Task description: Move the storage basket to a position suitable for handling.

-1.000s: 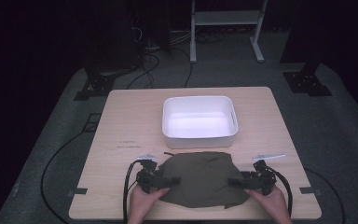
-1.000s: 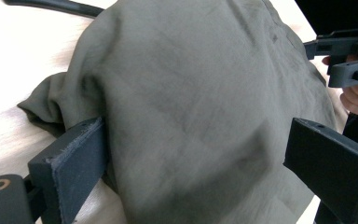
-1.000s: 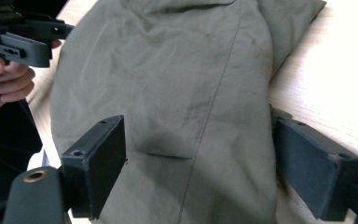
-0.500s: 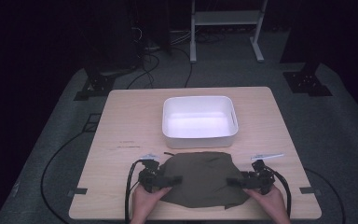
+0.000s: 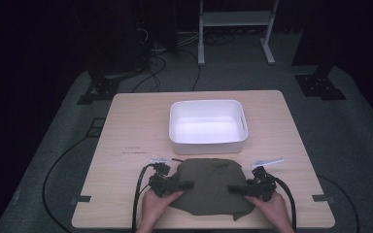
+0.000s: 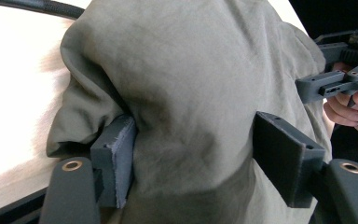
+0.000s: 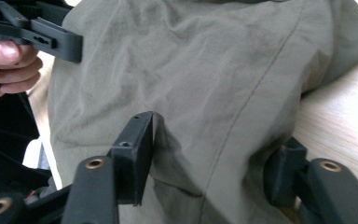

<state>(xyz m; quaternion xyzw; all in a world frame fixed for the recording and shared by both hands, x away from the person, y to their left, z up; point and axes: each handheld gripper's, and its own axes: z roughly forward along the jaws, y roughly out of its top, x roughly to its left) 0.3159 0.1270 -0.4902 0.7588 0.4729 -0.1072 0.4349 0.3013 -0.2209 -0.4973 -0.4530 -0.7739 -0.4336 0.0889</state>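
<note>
An olive-green cloth (image 5: 209,187) lies crumpled near the table's front edge. My left gripper (image 5: 187,184) points in at its left side, my right gripper (image 5: 233,189) at its right side. Both pairs of jaws have just been closing with cloth between them. In the left gripper view the cloth (image 6: 191,70) bulges up between the pads of the left gripper (image 6: 200,158), which push into its folds. In the right gripper view a gathered fold of the cloth (image 7: 205,60) sits pinched between the pads of the right gripper (image 7: 214,158).
A white rectangular bin (image 5: 209,144) stands behind the cloth at the middle of the wooden table (image 5: 126,131). Cables trail from both grippers off the front edge. Dark floor, stands and a white rack leg surround the table.
Both grippers' jaws have narrowed onto the cloth's side edges. The right hand has edged slightly inward. The cloth and the bin lie where they were.
</note>
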